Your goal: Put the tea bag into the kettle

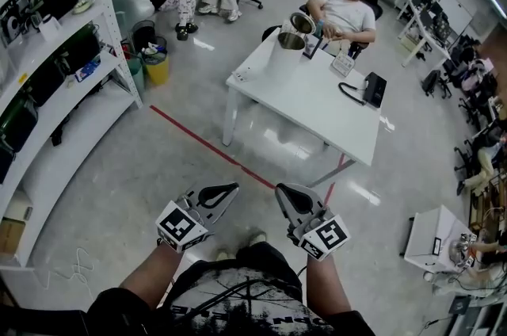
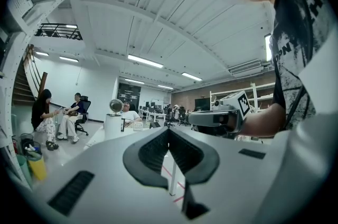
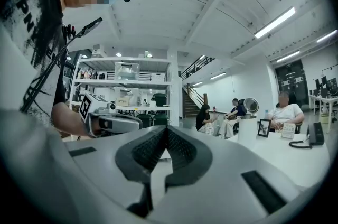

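A white kettle (image 1: 289, 43) with its steel lid tipped open stands at the far end of a white table (image 1: 317, 108), well ahead of me. It also shows in the left gripper view, kettle (image 2: 112, 123), and in the right gripper view, kettle (image 3: 246, 129). A small pale thing (image 1: 240, 75) lies near the table's left corner; I cannot tell what it is. No tea bag is recognisable. My left gripper (image 1: 231, 189) and right gripper (image 1: 282, 191) are held level side by side over the floor, short of the table. Both are shut with nothing between the pads (image 2: 161, 146) (image 3: 158, 146).
White shelving (image 1: 71, 89) lines the left side, with bins (image 1: 154, 66) at its far end. A red tape line (image 1: 206, 144) crosses the floor before the table. A person (image 1: 346, 13) sits behind the table, beside a desk phone (image 1: 372, 89) and a picture frame (image 1: 313, 47). A small white table (image 1: 434, 239) stands at right.
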